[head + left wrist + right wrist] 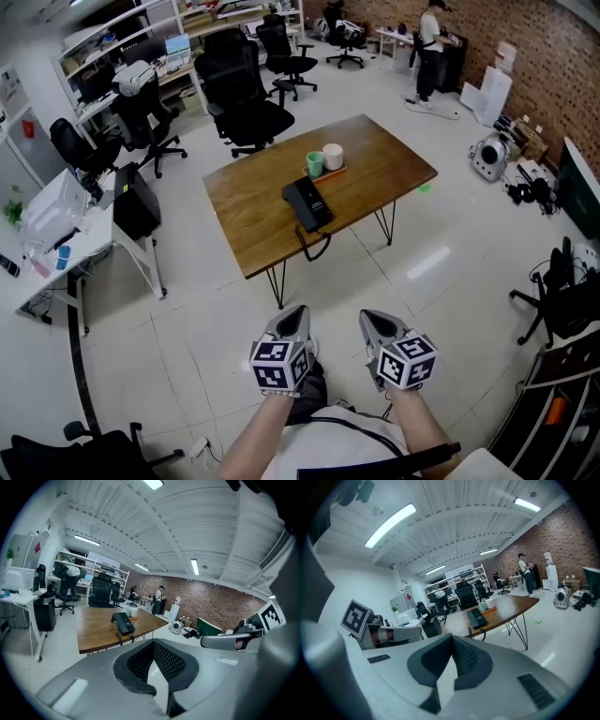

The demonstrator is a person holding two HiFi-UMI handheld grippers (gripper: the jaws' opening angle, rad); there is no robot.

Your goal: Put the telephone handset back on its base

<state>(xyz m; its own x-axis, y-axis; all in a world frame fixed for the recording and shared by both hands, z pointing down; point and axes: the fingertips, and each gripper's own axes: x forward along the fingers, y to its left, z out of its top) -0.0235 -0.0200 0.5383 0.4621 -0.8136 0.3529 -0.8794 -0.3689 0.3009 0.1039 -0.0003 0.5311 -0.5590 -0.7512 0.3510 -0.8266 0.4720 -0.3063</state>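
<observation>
Telephone (307, 203) sits on the table (380, 159), well apart from left claw (297, 313) and right claw (371, 319), both closed, empty.

The wooden counter (375, 169) stands on thin black legs on the tiled floor (187, 356), well ahead of my left hand-held gripper (296, 319). A black telephone (307, 203) lies near its middle, its cord (314, 248) looping over the near edge. Just beyond it, a green cup (315, 164) and a white cup (333, 156) stand side by side at a flat orange thing (334, 172).
</observation>
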